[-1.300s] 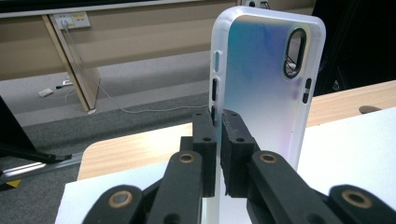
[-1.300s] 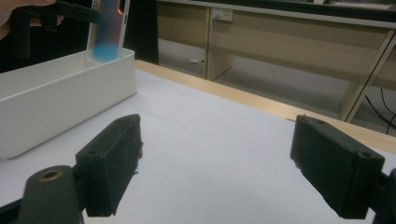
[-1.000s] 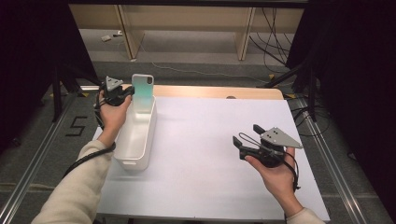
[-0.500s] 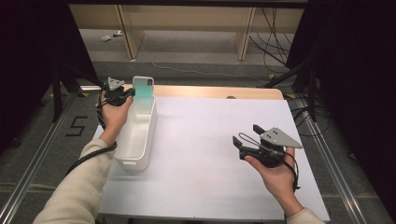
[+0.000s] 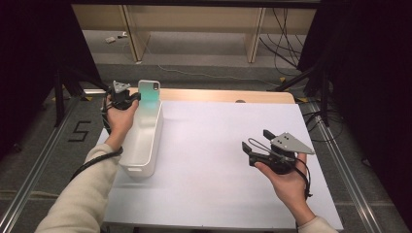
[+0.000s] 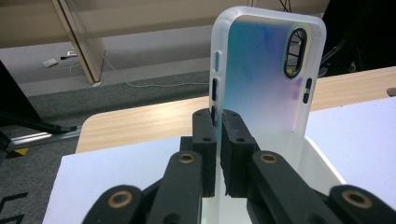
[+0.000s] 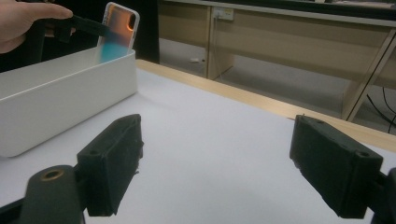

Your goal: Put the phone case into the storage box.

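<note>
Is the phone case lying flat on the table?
No, the phone case stands upright at the far end of the white bin, with the left gripper pinching its edge.

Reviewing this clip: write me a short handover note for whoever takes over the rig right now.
Left tongs: shut on the edge of the phone case, holding it upright over the far end of the white bin.
Right tongs: open, holding nothing, over the white table at the right.
Done: case picked up and brought to the bin.
Left: probably lower the case into the bin and release.
</note>
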{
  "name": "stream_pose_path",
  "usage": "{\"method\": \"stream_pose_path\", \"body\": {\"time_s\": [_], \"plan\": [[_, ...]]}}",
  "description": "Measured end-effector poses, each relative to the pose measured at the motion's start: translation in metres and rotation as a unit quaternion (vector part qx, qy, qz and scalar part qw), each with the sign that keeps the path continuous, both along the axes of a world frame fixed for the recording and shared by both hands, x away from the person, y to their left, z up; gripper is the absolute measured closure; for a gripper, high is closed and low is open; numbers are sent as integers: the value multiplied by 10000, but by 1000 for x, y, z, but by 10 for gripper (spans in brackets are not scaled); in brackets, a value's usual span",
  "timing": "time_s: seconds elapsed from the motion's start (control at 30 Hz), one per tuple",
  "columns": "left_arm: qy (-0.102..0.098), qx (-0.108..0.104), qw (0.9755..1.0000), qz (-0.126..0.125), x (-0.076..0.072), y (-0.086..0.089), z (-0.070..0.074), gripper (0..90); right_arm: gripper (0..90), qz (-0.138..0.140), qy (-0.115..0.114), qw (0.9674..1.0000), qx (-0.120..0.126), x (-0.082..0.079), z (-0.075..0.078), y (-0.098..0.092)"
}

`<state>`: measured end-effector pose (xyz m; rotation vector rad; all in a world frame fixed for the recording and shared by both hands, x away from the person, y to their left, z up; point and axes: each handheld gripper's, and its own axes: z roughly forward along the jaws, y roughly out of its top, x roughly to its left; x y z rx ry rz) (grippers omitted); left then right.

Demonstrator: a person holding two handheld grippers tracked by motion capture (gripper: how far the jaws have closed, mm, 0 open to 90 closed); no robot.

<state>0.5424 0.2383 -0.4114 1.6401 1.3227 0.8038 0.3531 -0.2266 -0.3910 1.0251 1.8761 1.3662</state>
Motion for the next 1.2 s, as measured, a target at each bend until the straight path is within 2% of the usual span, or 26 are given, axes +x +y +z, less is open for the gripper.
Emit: {"method": "stream_pose_path", "body": {"time_s": [0.33, 1.2], "plan": [[37, 82, 10000, -5, 3, 0, -3, 852, 183, 20, 17, 10000, 15, 0, 0, 0], [208, 96, 9997, 111, 7, 1, -10, 852, 185, 50, 26, 10000, -5, 0, 0, 0]]}}
